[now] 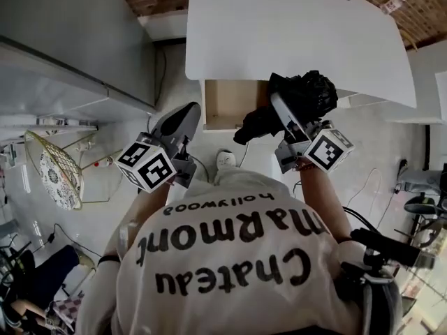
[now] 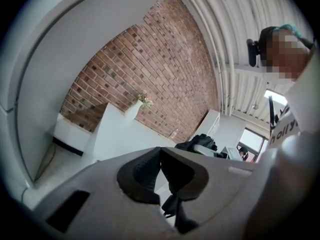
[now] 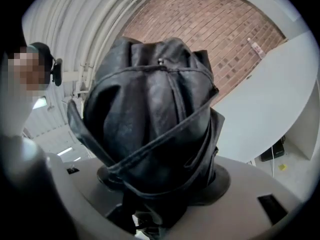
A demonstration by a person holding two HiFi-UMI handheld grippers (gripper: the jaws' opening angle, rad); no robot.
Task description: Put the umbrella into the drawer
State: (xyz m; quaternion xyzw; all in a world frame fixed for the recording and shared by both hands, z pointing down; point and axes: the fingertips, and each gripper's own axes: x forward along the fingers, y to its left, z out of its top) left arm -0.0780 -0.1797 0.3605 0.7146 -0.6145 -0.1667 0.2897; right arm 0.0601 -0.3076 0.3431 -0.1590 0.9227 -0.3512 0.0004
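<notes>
Holder: right hand-held gripper (image 1: 283,110) (image 3: 162,184), jaws spread wide and clamped across a bulky load.
Item held: black folded fabric umbrella (image 1: 311,93) (image 3: 155,109). Its bunched canopy swells beyond the jaw tips and a darker end (image 1: 255,124) juts out sideways towards the other hand.
Loose parts: a binding strap (image 3: 165,134) crosses the bundle just past the pads, and a loose fabric flap (image 3: 75,126) stands out on one side of them.
Idle tool: left hand-held gripper (image 1: 183,117) (image 2: 159,176), jaws closed together on nothing, well apart from the load.
Destination: open wood-lined drawer (image 1: 223,103), ahead of the right hand-held gripper and to its left-hand side. The jutting end overlaps the drawer's near corner in the head view, and the height above it cannot be told.
Overhang: white flat-topped bench (image 1: 300,40), its edge directly beyond and over the drawer.
Progress, judged: carried to the drawer, not yet inside.
Risk 1: soft fabric compresses under the pads, so the bundle may slide or rotate in the grip during lowering.
Risk 2: the bulky canopy may strike the bench edge, since little clearance appears beneath it.
Risk 3: the flap or strap could snag on the drawer's front wall and leave the umbrella draped over the rim.
Risk 4: if laid crosswise, the umbrella may bridge the side walls instead of settling flat.
Risk 5: an early release would drop it to the floor beside the drawer.
</notes>
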